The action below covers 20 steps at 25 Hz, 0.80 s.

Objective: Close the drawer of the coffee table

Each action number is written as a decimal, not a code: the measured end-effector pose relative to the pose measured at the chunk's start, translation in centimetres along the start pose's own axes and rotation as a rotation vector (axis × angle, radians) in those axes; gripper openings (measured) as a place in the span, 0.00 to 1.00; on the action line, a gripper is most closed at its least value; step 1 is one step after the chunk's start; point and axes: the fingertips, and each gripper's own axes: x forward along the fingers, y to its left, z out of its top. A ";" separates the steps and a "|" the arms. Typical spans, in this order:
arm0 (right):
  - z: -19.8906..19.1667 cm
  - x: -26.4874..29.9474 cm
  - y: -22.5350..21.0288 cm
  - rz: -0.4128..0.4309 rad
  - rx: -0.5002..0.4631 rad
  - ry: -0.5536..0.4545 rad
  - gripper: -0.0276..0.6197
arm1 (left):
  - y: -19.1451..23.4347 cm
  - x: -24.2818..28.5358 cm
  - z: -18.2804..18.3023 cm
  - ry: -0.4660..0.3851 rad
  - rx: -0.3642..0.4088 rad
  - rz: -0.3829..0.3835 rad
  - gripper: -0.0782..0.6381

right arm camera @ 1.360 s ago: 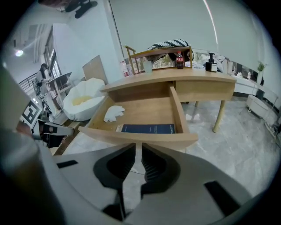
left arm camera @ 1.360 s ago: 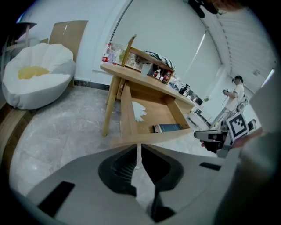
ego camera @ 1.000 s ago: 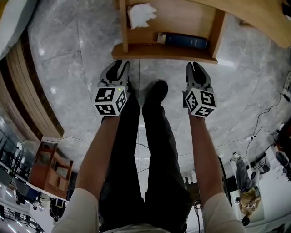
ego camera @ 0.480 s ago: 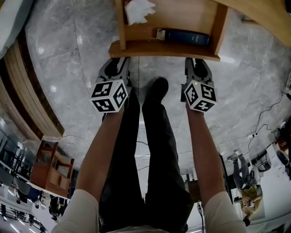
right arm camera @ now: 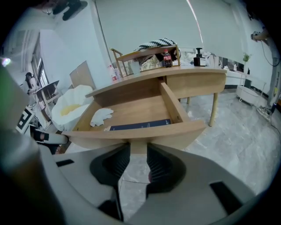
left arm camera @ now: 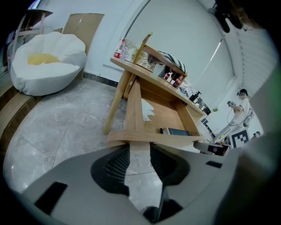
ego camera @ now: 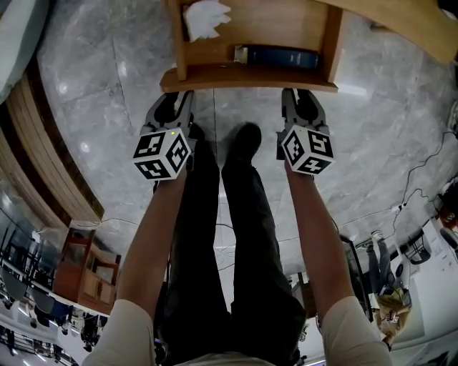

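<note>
The coffee table's wooden drawer (ego camera: 250, 77) stands pulled out, with a dark blue book (ego camera: 275, 56) and a white cloth (ego camera: 204, 18) inside. My left gripper (ego camera: 175, 96) sits at the left end of the drawer's front panel (left arm camera: 149, 139), my right gripper (ego camera: 300, 93) at the right end of the front panel (right arm camera: 131, 132). Both have opened wider within the last second and are open, tips right at the panel's lower edge. Only floor shows between the jaws of the left gripper (left arm camera: 139, 149) and the right gripper (right arm camera: 138, 149). Whether the tips touch the wood I cannot tell.
The person's dark-trousered legs and a black shoe (ego camera: 243, 139) stand between the grippers on grey marble floor. Bottles and clutter crowd the tabletop (right arm camera: 193, 72). A white beanbag (left arm camera: 48, 57) lies to the left, curved wooden slats (ego camera: 43, 143) beside it. Cables (ego camera: 422, 179) trail on the right.
Both grippers have closed the small gap to the drawer's front panel, and their jaws stand wider apart. The view has shifted a little to the left.
</note>
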 end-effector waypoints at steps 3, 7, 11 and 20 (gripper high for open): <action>0.4 -0.3 0.0 -0.006 0.015 -0.026 0.25 | -0.3 -0.2 0.5 -0.015 0.006 -0.011 0.33; 1.3 -0.7 0.0 0.007 0.005 -0.059 0.25 | -0.7 -0.5 1.3 -0.069 -0.011 -0.017 0.33; 1.2 -0.3 0.2 0.014 0.006 -0.092 0.25 | -0.4 -0.6 1.2 -0.101 0.021 -0.026 0.33; 8.0 1.9 0.5 0.031 -0.017 -0.141 0.25 | -0.7 0.7 8.0 -0.162 0.090 -0.038 0.32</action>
